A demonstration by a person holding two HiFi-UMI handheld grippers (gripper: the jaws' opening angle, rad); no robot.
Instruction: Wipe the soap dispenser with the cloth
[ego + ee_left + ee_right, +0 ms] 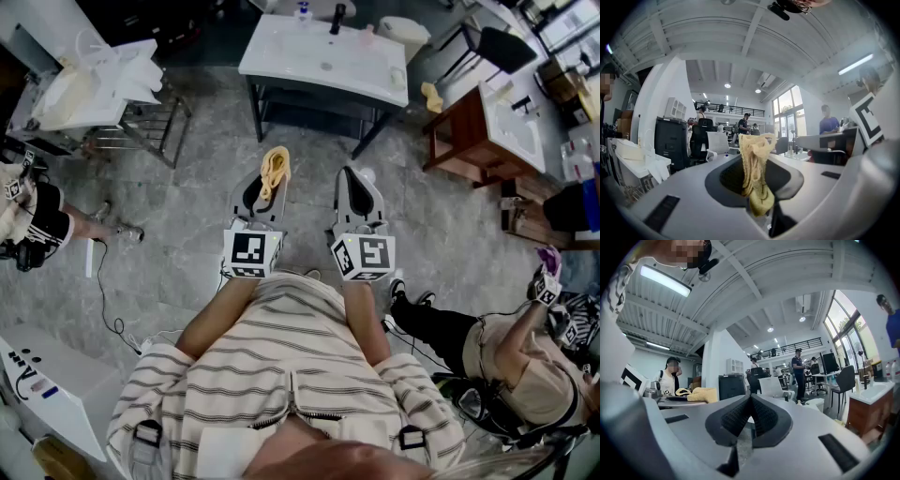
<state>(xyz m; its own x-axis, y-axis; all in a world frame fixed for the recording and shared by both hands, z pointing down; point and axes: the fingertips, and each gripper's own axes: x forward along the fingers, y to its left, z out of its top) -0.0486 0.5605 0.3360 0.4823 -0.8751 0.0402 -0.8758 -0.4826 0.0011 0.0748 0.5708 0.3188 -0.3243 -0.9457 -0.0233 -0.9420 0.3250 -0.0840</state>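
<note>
Atop the sink (281, 49) stands, perhaps, the soap dispenser (303, 12).

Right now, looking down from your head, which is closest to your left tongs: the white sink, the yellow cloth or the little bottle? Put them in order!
1. The yellow cloth: pinched in the left tongs themselves.
2. The white sink: straight ahead, across the floor.
3. The little bottle: at the sink's far back edge.

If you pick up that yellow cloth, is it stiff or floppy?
Probably floppy: the yellow cloth sags in crumpled folds where the left gripper pinches it. Likely light too, since one small pinch carries all of it. Soft and bunched, it probably won't roll.
</note>
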